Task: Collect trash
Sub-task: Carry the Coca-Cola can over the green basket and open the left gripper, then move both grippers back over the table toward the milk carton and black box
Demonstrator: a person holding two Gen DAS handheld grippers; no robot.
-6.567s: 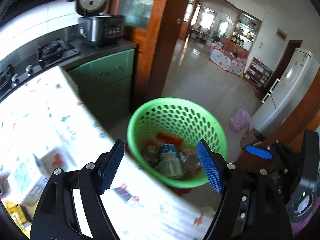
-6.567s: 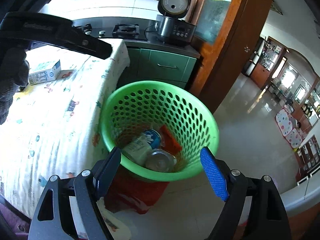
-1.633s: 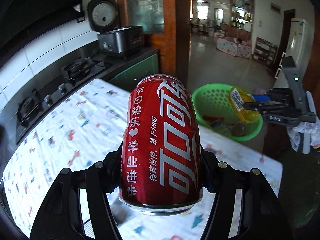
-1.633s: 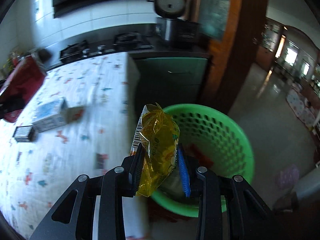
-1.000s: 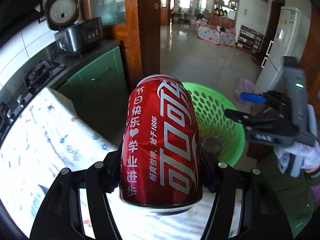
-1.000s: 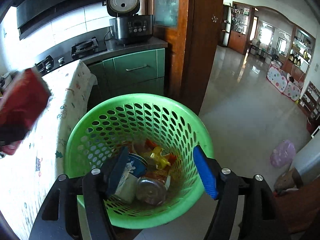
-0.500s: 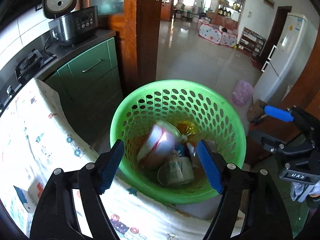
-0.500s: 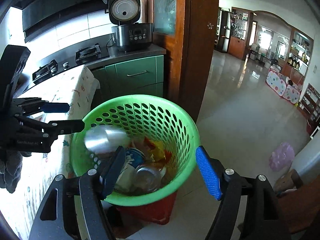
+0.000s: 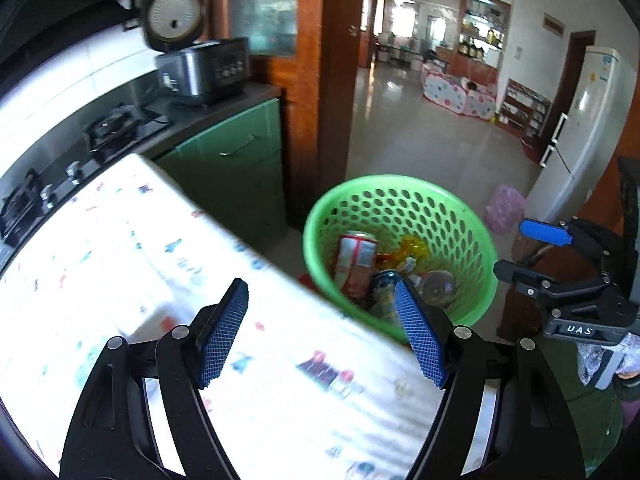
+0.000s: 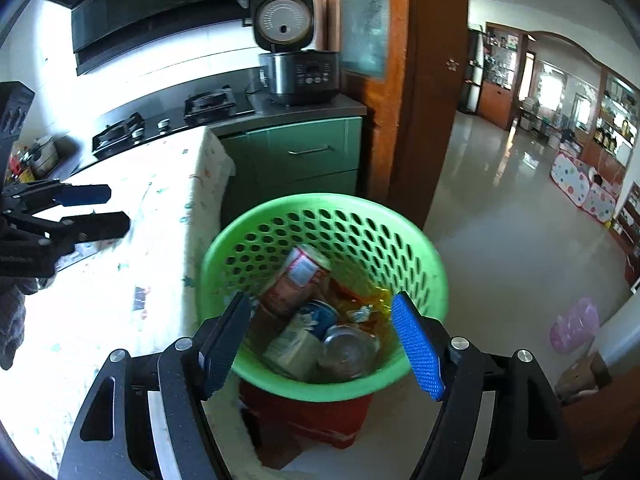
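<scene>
Both the left gripper (image 9: 320, 332) and the right gripper (image 10: 320, 344) were wide apart, holding nothing. The red cola can (image 10: 298, 280) lay in the green basket (image 10: 434, 276), beside what looked like a yellow wrapper (image 10: 376, 300).

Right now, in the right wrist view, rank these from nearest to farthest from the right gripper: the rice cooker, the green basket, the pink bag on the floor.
1. Green basket, just beneath the right gripper.
2. Pink bag, floor, right.
3. Rice cooker, back counter.
</scene>
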